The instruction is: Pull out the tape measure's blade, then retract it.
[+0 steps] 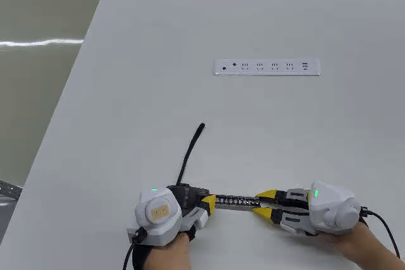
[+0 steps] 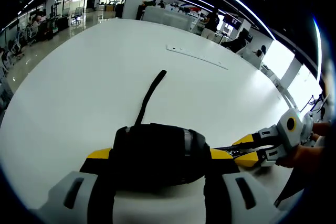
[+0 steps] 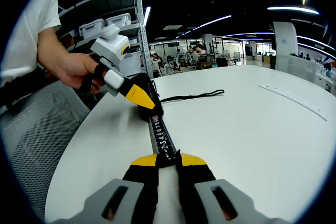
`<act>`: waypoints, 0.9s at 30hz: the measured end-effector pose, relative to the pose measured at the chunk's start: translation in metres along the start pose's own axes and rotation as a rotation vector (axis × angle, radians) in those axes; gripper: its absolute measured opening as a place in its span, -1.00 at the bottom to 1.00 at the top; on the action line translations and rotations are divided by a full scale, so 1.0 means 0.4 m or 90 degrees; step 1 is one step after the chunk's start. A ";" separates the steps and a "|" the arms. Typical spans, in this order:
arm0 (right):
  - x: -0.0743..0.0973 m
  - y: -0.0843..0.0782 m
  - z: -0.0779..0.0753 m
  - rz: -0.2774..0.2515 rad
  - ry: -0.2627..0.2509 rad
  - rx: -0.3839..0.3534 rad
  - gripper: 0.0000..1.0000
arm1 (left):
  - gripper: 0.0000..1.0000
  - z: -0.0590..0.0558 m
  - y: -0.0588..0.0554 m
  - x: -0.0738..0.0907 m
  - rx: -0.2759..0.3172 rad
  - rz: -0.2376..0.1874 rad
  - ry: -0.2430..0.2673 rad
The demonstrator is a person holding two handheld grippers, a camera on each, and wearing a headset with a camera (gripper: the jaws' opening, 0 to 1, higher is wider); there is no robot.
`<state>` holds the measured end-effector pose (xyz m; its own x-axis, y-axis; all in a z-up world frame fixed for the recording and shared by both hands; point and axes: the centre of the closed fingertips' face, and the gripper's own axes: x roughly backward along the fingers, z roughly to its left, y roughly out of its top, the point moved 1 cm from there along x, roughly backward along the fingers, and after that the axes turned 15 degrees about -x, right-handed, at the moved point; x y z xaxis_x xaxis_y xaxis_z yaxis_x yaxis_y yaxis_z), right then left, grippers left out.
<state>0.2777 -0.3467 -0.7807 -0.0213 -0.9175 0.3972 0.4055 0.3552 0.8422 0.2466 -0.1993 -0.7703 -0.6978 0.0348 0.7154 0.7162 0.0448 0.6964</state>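
Across the whole scene stretches one broad white tabletop (image 1: 253, 131), with a single long white power strip (image 1: 267, 67) lying flat toward its far side, well apart from the work. At the near edge are two white hand-held grippers with yellow-tipped jaws, each gripped by one of the person's hands. The left hand-held gripper (image 2: 159, 156) has its jaws clamped on either side of the one black, rounded tape measure case (image 2: 155, 140), which rests on the tabletop. The right hand-held gripper (image 3: 169, 160) has its jaws pressed together, pinching the end of the blade (image 3: 161, 136). This dark, narrow strip, printed with white numerals, runs straight and low over the tabletop from the case to the right jaws, only partly drawn out. One thin black wrist strap (image 1: 191, 150) trails from the case away across the tabletop.
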 end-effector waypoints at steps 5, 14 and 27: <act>-0.017 0.004 0.004 0.001 0.004 0.004 -0.73 | 0.32 0.000 -0.001 -0.001 0.000 0.000 0.000; -0.049 0.013 0.016 0.004 0.010 0.011 -0.74 | 0.32 0.000 -0.001 -0.001 0.001 0.003 -0.001; -0.101 0.023 0.035 0.007 0.018 0.033 -0.74 | 0.32 -0.002 -0.001 0.000 0.003 0.004 -0.001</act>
<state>0.2696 -0.3040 -0.7839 0.0087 -0.9176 0.3974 0.3581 0.3740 0.8555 0.2463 -0.2000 -0.7706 -0.6935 0.0374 0.7195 0.7204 0.0498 0.6918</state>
